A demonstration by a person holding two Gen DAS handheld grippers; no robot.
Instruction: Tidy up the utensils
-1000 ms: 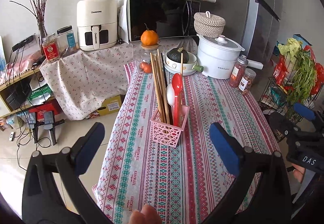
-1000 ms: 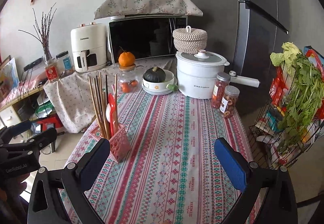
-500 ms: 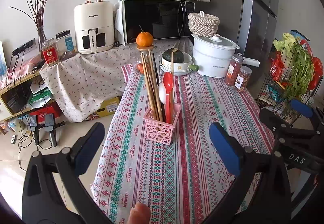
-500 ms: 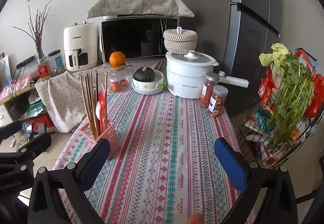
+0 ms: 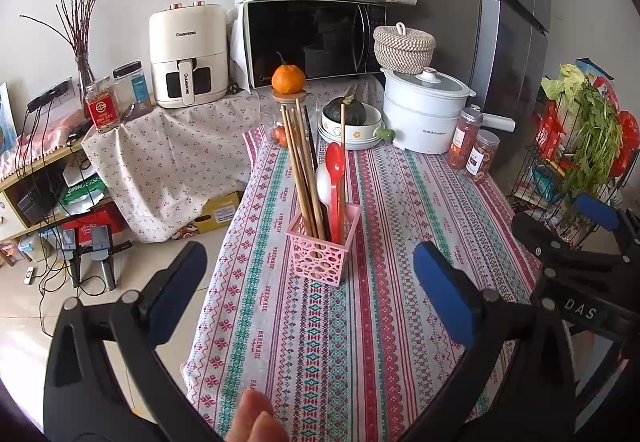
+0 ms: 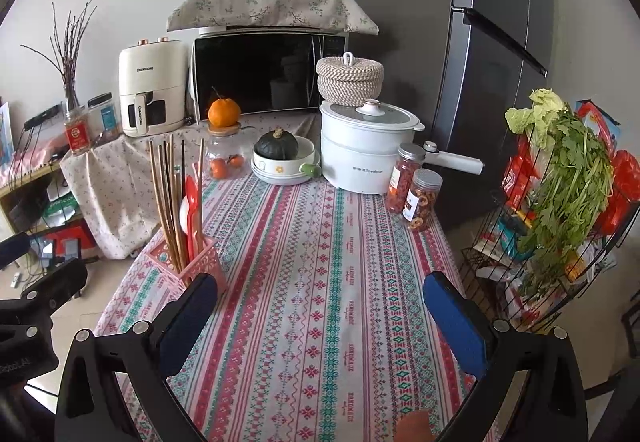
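The left gripper (image 5: pixel 308 282) hangs with its blue-padded jaws spread wide and nothing between them; the right gripper (image 6: pixel 320 306) is likewise agape and empty; a fingertip (image 5: pixel 252 420) shows below.

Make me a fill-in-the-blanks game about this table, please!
1. The chopsticks stand in a ___ basket.
2. The spoon beside the white one is ___.
3. The orange sits on a glass ___.
4. Both grippers' jaws are ___, left gripper and right gripper.

Missing words: pink; red; jar; open
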